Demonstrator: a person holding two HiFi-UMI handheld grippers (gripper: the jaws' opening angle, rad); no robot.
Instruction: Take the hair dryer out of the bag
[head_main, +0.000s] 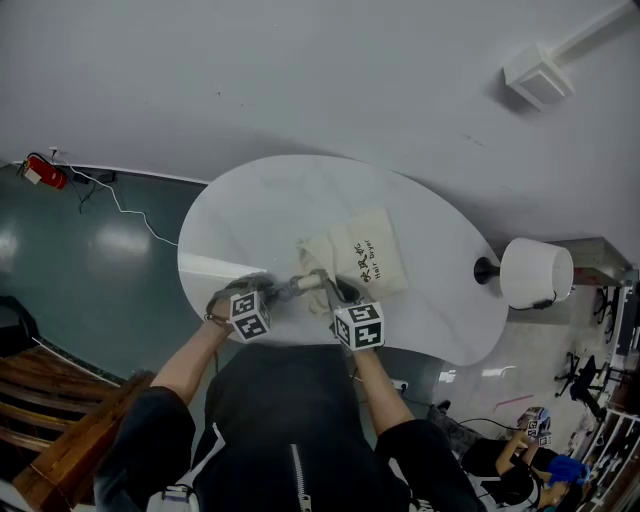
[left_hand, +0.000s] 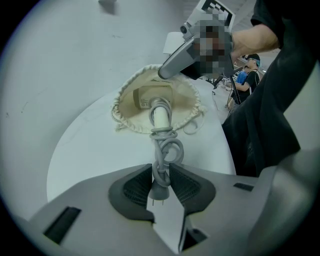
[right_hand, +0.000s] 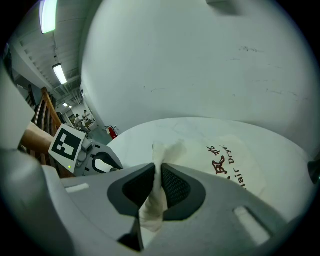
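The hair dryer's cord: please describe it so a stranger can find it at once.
On the white table, find the cream bag. A hair dryer handle sticks out of its mouth, and the cord runs from it to the left gripper. It is thick, grey and coiled, unlike the thin cream drawstring.

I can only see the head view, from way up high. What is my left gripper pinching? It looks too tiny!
Observer: Your left gripper is shut on the gray cord, right by its plug.
Operator: Is it all out yet?
Observer: No. The hair dryer sits inside the bag; only its white handle pokes from the mouth.
Operator: And my right one?
Observer: Your right gripper pinches a fold of the bag's cloth.
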